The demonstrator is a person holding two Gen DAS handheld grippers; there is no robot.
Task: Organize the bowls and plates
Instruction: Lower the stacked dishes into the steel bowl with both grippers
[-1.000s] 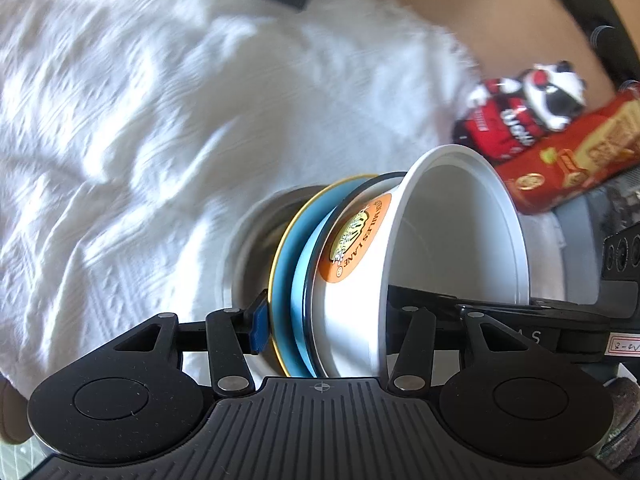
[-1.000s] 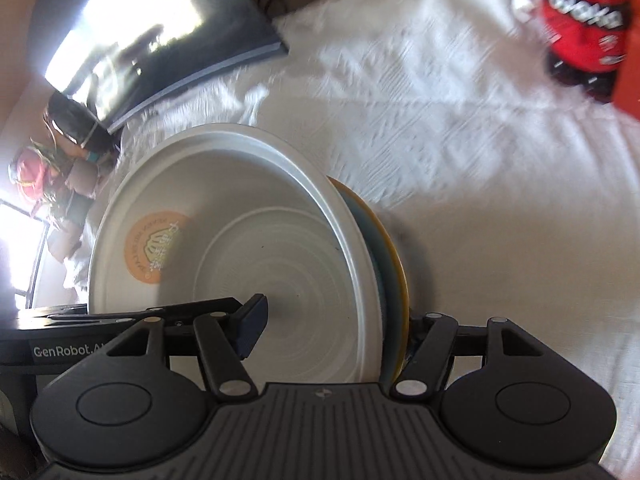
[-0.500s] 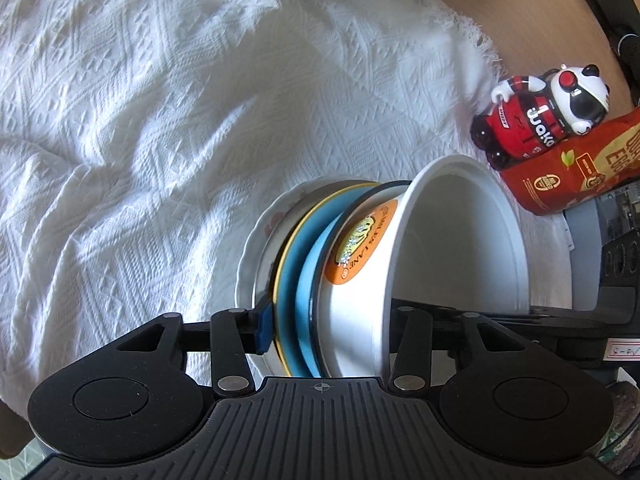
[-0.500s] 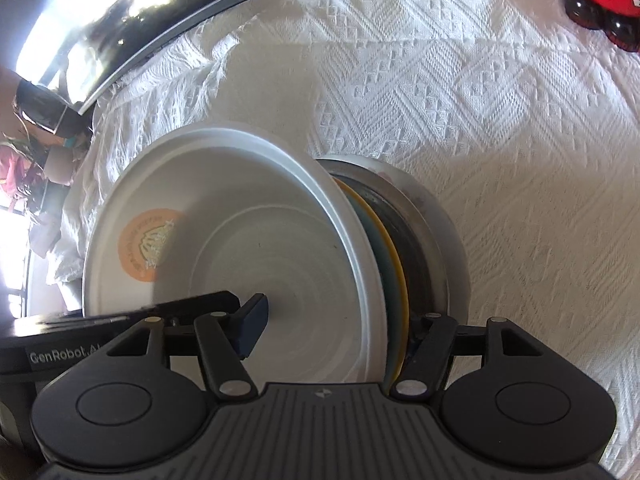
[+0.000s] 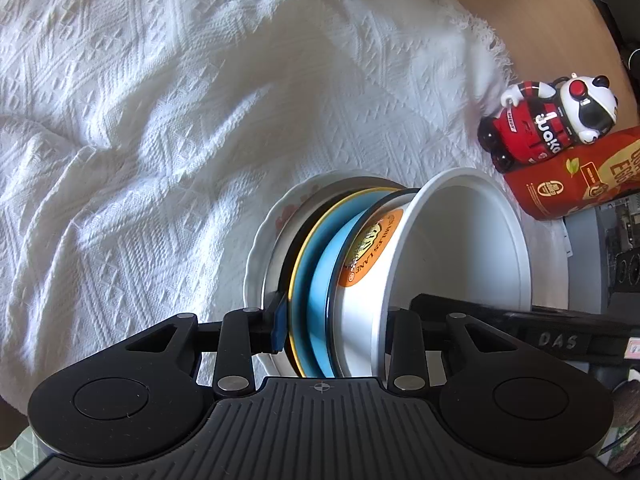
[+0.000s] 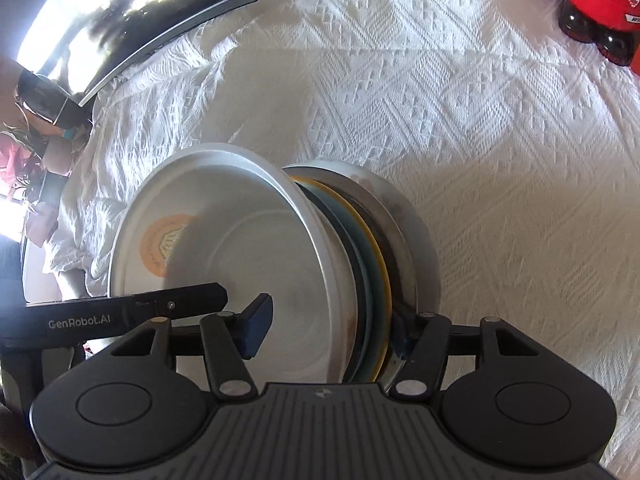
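Note:
A stack of dishes fills the lower middle of both views: a white bowl [image 5: 460, 248] with an orange label on top, a blue plate [image 5: 316, 264] with a gold rim under it, then a dark plate and a white floral plate [image 5: 264, 248] at the bottom. My left gripper [image 5: 336, 328] is shut on the stack from one side. My right gripper [image 6: 332, 324] is shut on the same stack [image 6: 240, 256] from the opposite side. The bottom floral plate rests on or just above the white cloth; contact is unclear.
A white textured tablecloth [image 5: 160, 120] covers the table. A panda figure in a red jersey [image 5: 548, 124] and a red snack package [image 5: 576, 184] stand at the right. A dark monitor [image 6: 120, 20] stands at the cloth's far left edge.
Both grippers have lowered the held bowl and blue plate onto a white floral plate on the cloth, which has come into view beneath them. The grips have not changed.

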